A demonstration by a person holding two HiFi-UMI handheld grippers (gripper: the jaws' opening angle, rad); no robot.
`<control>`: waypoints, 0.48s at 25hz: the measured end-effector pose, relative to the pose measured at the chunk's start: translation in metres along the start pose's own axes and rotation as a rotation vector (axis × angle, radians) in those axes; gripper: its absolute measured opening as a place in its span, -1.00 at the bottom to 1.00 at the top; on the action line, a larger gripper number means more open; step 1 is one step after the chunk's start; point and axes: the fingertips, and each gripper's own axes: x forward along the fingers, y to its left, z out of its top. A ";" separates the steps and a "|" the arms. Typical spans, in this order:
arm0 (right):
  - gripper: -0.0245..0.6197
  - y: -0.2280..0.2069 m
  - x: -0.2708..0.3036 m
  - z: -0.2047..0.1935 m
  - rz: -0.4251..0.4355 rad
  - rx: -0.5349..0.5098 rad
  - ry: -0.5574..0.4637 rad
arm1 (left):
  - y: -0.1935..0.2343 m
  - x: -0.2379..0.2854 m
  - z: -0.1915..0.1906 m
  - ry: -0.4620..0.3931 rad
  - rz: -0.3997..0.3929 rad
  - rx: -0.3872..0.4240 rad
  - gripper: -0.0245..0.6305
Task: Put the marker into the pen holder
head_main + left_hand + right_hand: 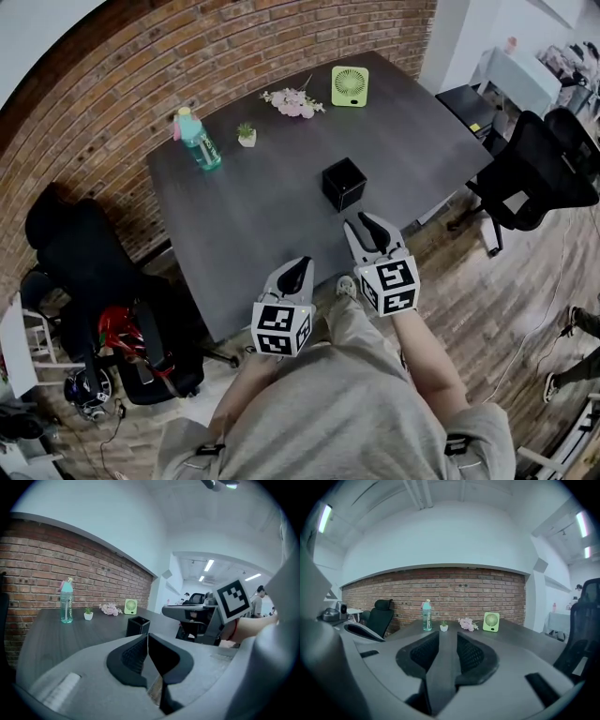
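Observation:
The black square pen holder (343, 183) (138, 626) stands open-topped near the middle of the dark grey table (272, 216). No marker shows in any view. My left gripper (300, 268) (146, 637) hangs off the table's near edge, its jaws shut with nothing between them. My right gripper (367, 223) (447, 637) is a little further forward, just short of the holder, with its jaws open and nothing between them. In the right gripper view the holder is hidden.
Along the table's far side stand a teal bottle (199, 141) (426, 616), a tiny potted plant (247, 135), pink flowers (293, 101) and a green fan (350, 85) (491, 621). Black office chairs sit at the left (75, 244) and right (534, 173).

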 end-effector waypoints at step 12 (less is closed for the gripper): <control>-0.83 0.029 -0.069 0.023 -0.015 0.021 -0.092 | -0.025 -0.024 0.007 -0.040 -0.043 0.032 -0.86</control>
